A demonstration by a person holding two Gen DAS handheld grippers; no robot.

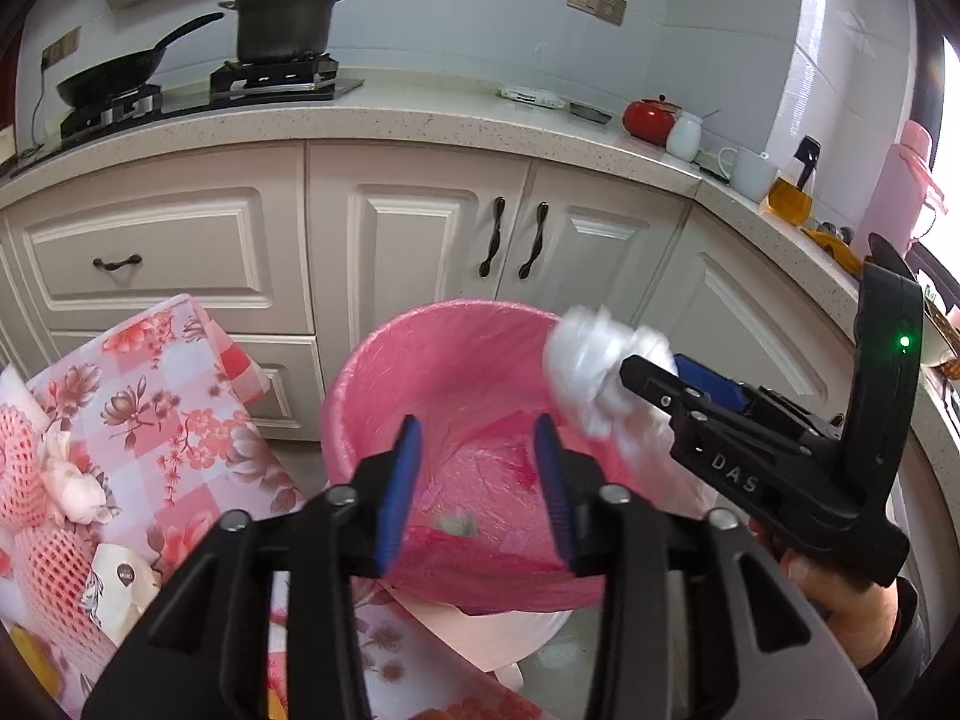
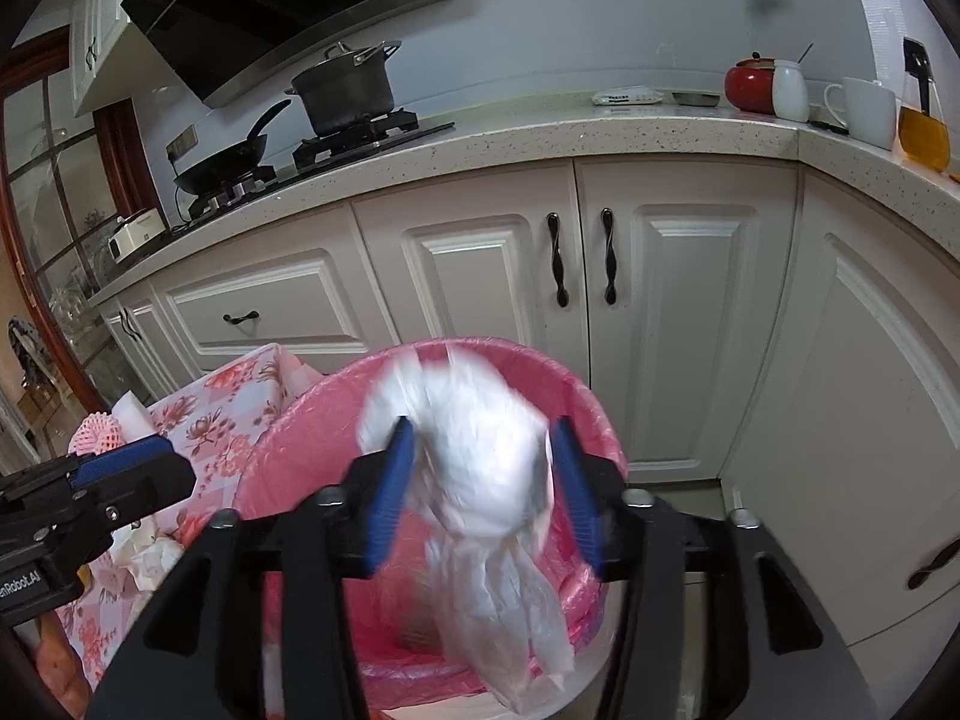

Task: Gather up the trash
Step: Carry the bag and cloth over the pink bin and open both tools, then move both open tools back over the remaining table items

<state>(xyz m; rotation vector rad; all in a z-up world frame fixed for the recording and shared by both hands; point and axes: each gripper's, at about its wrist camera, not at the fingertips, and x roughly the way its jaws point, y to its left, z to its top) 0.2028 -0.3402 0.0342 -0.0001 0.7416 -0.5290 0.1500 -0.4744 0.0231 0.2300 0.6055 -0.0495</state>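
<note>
A bin lined with a pink bag [image 1: 372,360] [image 2: 588,396] stands on the floor in front of the cabinets. My left gripper [image 1: 477,426] [image 2: 171,462] hangs open over its mouth with nothing between the blue pads. A small pale scrap [image 1: 456,523] lies at the bottom of the bin. My right gripper [image 2: 483,426] [image 1: 651,363] is over the bin's right rim. A crumpled white plastic bag [image 2: 480,468] [image 1: 594,372], blurred, sits between its spread pads. The bag's tail hangs down into the bin. The pads do not visibly press on it.
To the left stands a table with a floral cloth [image 1: 150,396], holding pink foam nets [image 1: 24,468], a crumpled tissue [image 1: 72,480] and a printed white wrapper [image 1: 114,588]. Behind are white cabinets [image 2: 480,276] and a counter with a pot [image 1: 285,18], a pan [image 1: 114,75] and a mug [image 1: 750,171].
</note>
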